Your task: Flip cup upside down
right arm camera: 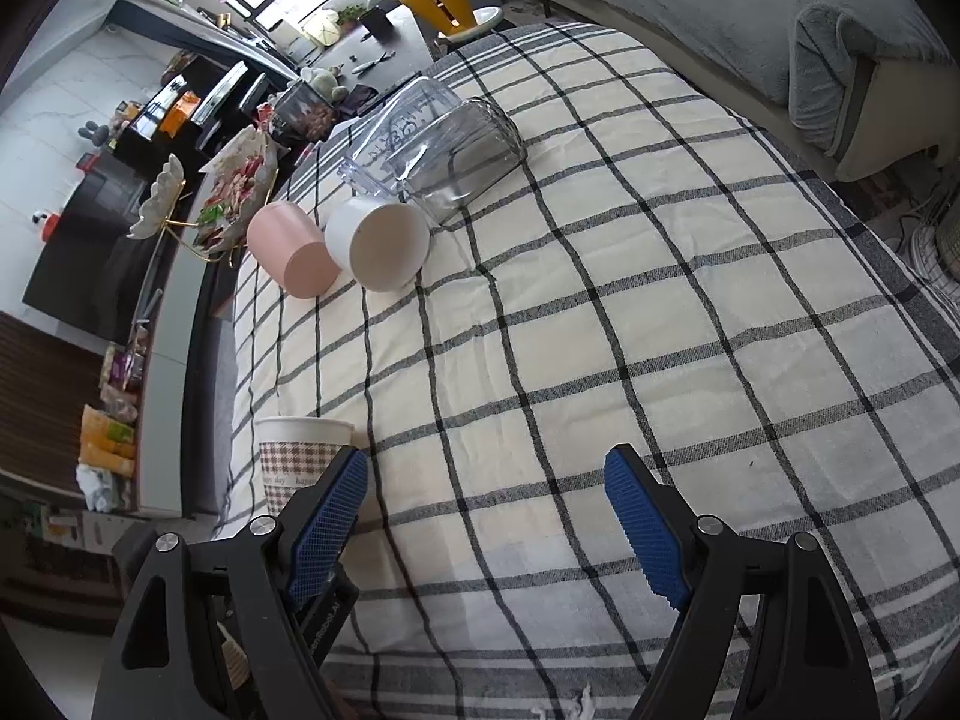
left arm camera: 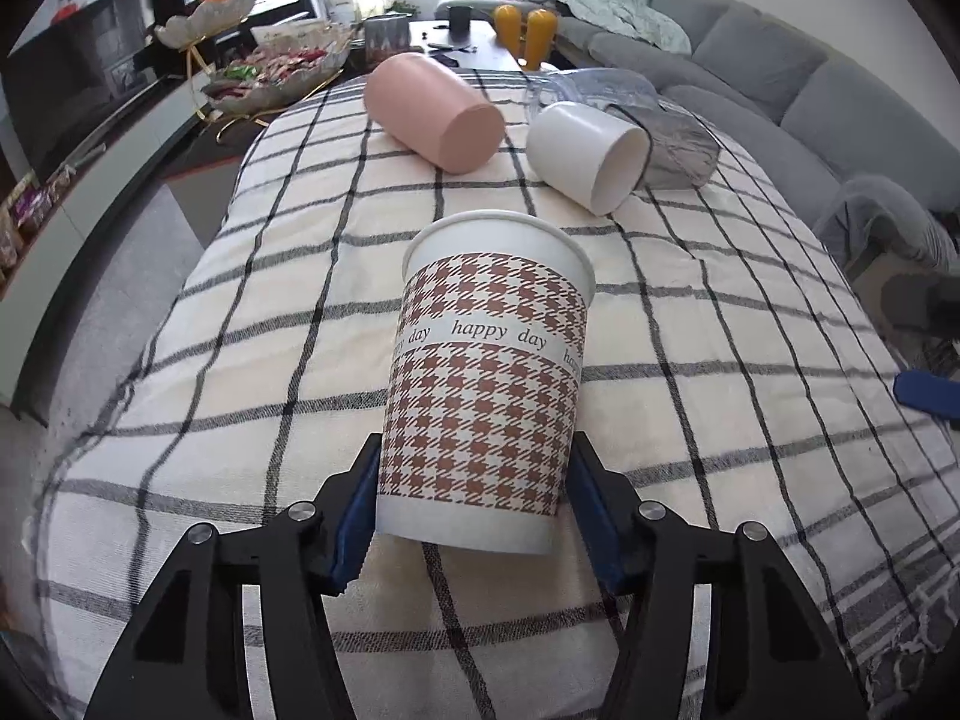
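Note:
A paper cup with a brown houndstooth band and the words "happy day" stands upright, rim up, on the checked tablecloth. My left gripper has its jaws around the cup's lower part; the left blue pad touches it and a small gap shows at the right pad. The same cup shows at the left of the right wrist view, partly behind my finger. My right gripper is open and empty above the cloth.
A pink cup and a white cup lie on their sides at the far end, next to a clear plastic container also on its side. A snack stand is beyond the table's far left; a grey sofa is on the right.

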A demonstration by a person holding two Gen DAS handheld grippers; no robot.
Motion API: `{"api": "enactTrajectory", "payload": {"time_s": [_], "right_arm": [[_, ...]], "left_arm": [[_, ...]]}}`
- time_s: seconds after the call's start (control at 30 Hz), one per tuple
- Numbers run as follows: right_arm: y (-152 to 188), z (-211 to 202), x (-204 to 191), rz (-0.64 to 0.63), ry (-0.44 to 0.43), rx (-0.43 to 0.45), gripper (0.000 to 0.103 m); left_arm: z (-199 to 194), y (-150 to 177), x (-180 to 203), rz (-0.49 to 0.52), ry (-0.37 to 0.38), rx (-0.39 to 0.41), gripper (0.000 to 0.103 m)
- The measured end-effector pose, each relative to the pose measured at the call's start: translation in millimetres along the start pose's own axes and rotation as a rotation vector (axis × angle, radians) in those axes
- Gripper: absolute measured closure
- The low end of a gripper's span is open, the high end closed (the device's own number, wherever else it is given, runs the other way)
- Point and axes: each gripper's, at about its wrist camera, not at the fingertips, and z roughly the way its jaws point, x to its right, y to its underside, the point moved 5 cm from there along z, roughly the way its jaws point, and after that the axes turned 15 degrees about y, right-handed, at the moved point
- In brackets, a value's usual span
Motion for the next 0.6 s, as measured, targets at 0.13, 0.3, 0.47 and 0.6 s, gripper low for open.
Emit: {"api": "enactTrajectory", "payload": {"time_s": [0.13,0.3,0.47,0.6], "right_arm": [[-4.7,-13.4,-0.9,0.022,-0.031,0.021,0.022],[-14.8,-27.7,-3.3,0.091,-0.107,0.017,0.022],[-31.8,-32.3,3.7,0.238,-0.228,-0.020,0.022],[-41.8,-23.9,11.4,0.341,-0.298,-0.075,0.022]], "left_arm": [[-6.8,-6.9,8.4,0.035,0.003,-0.104,0.046],[-19.2,-27.5,20.5,0.093,0.038,-0.294,0.046],[-26.6,-56.5,36.2,0.215,-0.002,-0.533,0.046],[-17.5,-68.2,47.1,0.256,-0.028,-0.741,0.046]]}}
